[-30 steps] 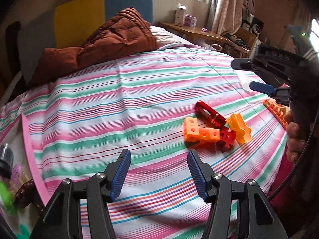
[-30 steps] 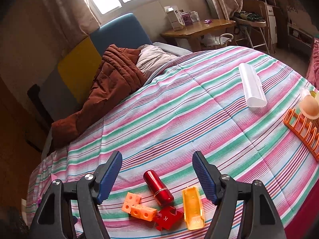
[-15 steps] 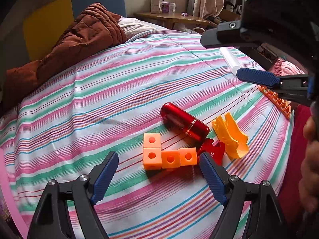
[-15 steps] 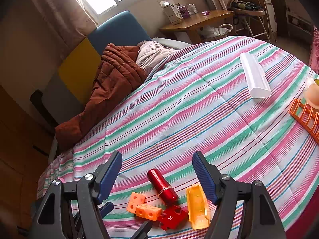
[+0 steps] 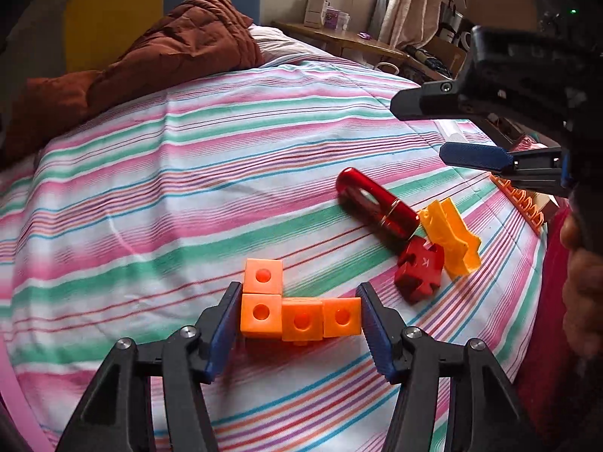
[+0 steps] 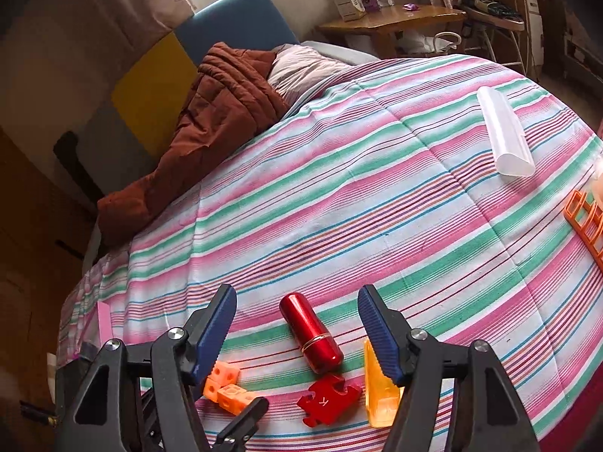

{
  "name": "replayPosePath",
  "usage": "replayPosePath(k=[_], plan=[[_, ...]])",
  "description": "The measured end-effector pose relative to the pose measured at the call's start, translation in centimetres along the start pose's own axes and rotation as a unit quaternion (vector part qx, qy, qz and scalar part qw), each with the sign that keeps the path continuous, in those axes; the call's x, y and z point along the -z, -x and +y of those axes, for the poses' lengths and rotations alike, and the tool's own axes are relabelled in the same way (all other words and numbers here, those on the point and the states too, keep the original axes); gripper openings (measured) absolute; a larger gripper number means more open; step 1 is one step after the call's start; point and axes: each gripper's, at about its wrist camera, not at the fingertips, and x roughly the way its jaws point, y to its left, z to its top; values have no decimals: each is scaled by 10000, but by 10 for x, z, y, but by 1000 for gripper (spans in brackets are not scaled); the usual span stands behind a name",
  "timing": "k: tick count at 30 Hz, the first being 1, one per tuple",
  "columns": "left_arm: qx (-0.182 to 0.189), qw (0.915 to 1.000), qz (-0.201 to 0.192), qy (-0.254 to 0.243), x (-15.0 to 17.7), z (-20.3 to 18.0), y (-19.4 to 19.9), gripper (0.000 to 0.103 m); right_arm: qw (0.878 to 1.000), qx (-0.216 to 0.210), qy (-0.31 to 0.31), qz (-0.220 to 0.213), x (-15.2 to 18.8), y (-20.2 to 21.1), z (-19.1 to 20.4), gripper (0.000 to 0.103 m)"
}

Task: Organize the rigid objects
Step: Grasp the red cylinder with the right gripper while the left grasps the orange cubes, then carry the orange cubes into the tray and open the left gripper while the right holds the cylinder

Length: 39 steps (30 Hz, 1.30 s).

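An L-shaped block of orange cubes [image 5: 301, 318] lies on the striped bedspread [image 5: 188, 173]. My left gripper [image 5: 299, 290] straddles its three-cube row, jaws closing, and both blue pads touch the row's ends. Further right lie a red metal tube [image 5: 377, 203], a red puzzle piece [image 5: 418, 263] and a yellow-orange plastic piece [image 5: 452, 237]. My right gripper [image 6: 296, 293] hovers above the red tube [image 6: 312, 335], jaws closing but well clear of it. In the right wrist view the cube block [image 6: 226, 388] is partly hidden behind the left finger.
An orange rack [image 6: 588, 226] sits at the bed's right edge and a translucent white case [image 6: 505, 132] lies beyond it. A brown quilt [image 5: 150, 64] and a pillow are piled at the headboard. A person's hand [image 5: 580, 282] holds the right gripper.
My left gripper dropped forward onto the orange cube block; its jaws widened, then closed around the row. The right gripper shifted slightly and its jaws narrowed a little.
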Motion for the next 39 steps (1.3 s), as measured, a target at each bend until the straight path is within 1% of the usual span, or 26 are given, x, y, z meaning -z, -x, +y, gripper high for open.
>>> replayPosePath(k=[3, 8, 10, 12, 13, 15, 16, 17, 18, 19, 20, 22, 23, 24, 28, 32, 35, 39], plan=[[-217, 9997, -94, 94, 18, 15, 17, 61, 9994, 149, 252, 195, 4, -9, 9, 68], [-435, 9984, -235, 291, 38, 29, 36, 61, 9953, 430, 673, 550, 11, -25, 20, 68], [-474, 9981, -271, 299, 42, 31, 39, 61, 9908, 681, 940, 697, 12, -36, 27, 68], [-491, 9979, -292, 320, 42, 31, 39, 61, 9823, 1079, 1300, 806, 12, -50, 35, 66], [-510, 9977, -294, 336, 43, 30, 39, 60, 9787, 1213, 1400, 881, 12, -57, 36, 62], [-565, 9974, -307, 322, 44, 30, 37, 60, 9716, 1294, 1562, 1218, 18, -73, 36, 39], [-589, 9973, -334, 294, 45, 30, 36, 60, 9662, 1408, 1673, 1366, 23, -79, 35, 30], [-617, 9971, -358, 269, 46, 29, 36, 59, 9634, 1485, 1853, 1243, 26, -75, 40, 25], [-634, 9969, -379, 258, 47, 28, 35, 59, 9623, 1413, 1995, 1189, 28, -72, 45, 25], [-643, 9969, -387, 243, 47, 28, 35, 59, 9636, 1167, 2077, 1212, 31, -71, 50, 25], [-661, 9968, -394, 233, 48, 28, 35, 59, 9620, 1025, 2191, 1267, 34, -71, 56, 25], [-648, 9968, -401, 251, 48, 29, 36, 59, 9519, 1008, 2552, 1366, 45, -77, 68, 26], [-648, 9967, -406, 255, 49, 29, 36, 59, 9483, 1012, 2698, 1330, 48, -76, 72, 26], [-659, 9967, -410, 251, 48, 29, 36, 59, 9479, 960, 2714, 1367, 49, -77, 73, 26], [-693, 9964, -420, 254, 48, 28, 35, 59, 9549, 807, 2468, 1443, 47, -77, 65, 27], [-667, 9964, -370, 375, 47, 29, 38, 59, 9530, 841, 2584, 1342, 51, -75, 64, 27], [-647, 9962, -301, 496, 45, 30, 41, 59, 9544, 808, 2564, 1300, 51, -74, 62, 27], [-633, 9958, -350, 566, 43, 29, 51, 59, 9495, 869, 2751, 1235, 55, -73, 63, 27]])
